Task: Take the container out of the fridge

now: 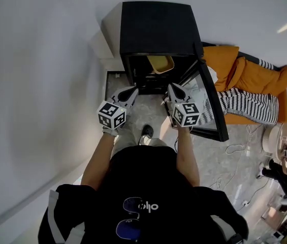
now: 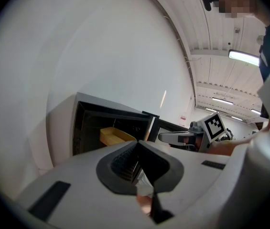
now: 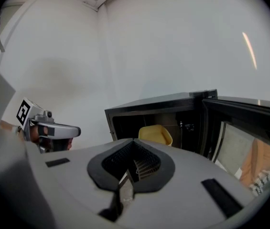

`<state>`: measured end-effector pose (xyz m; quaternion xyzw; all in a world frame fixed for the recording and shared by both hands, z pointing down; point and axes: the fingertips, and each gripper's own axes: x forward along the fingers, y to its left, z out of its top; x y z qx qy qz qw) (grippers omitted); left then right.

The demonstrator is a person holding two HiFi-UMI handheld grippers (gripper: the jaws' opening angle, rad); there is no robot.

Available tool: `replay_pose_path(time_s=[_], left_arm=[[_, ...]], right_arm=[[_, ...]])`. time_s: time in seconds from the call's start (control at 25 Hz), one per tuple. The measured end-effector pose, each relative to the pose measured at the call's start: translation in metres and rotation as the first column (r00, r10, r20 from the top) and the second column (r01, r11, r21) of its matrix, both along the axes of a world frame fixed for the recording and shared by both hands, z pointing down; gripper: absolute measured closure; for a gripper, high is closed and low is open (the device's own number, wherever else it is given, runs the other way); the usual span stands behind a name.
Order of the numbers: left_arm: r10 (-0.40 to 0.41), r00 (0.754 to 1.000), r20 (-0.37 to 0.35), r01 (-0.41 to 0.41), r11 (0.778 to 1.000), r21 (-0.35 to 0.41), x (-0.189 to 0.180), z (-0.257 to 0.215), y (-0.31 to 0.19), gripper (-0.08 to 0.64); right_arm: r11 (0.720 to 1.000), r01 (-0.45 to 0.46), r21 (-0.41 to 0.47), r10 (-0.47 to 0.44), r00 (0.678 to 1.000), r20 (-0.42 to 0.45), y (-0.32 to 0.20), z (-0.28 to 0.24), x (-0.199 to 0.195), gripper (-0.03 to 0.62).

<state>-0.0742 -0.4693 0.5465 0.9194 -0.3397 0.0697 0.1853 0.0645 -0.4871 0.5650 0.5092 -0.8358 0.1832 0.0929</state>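
A small black fridge (image 1: pixel 156 27) stands on the floor with its door (image 1: pixel 212 103) swung open to the right. On its upper shelf sits a yellow container (image 1: pixel 161 63), also seen in the left gripper view (image 2: pixel 115 135) and the right gripper view (image 3: pixel 156 134). My left gripper (image 1: pixel 131 92) and right gripper (image 1: pixel 174 90) hover side by side just in front of the opening, below the container and apart from it. Both are shut and hold nothing.
A white wall (image 1: pixel 36 85) runs along the left. An orange couch (image 1: pixel 245 72) with a striped cloth (image 1: pixel 247 105) lies behind the open door on the right. Cables (image 1: pixel 234 151) trail across the floor there. My shoe (image 1: pixel 147 132) is under the grippers.
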Motion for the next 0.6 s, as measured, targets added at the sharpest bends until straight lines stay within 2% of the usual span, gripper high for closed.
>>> replay_pose_path(time_s=[0.4,0.6], left_arm=[[0.045,0.999,-0.002,-0.045,0.997,-0.064,0.014,0.026,0.007,0.557],[0.064,0.998,-0.006,-0.065,0.995,-0.072,0.02,0.029,0.006,0.557]], right_arm=[[0.998,-0.012,-0.062,0.011,1.0,-0.003,0.007,0.03,0.001,0.584],[0.997,-0.049,-0.057,0.047,0.998,-0.044,0.005,0.042,0.006,0.584]])
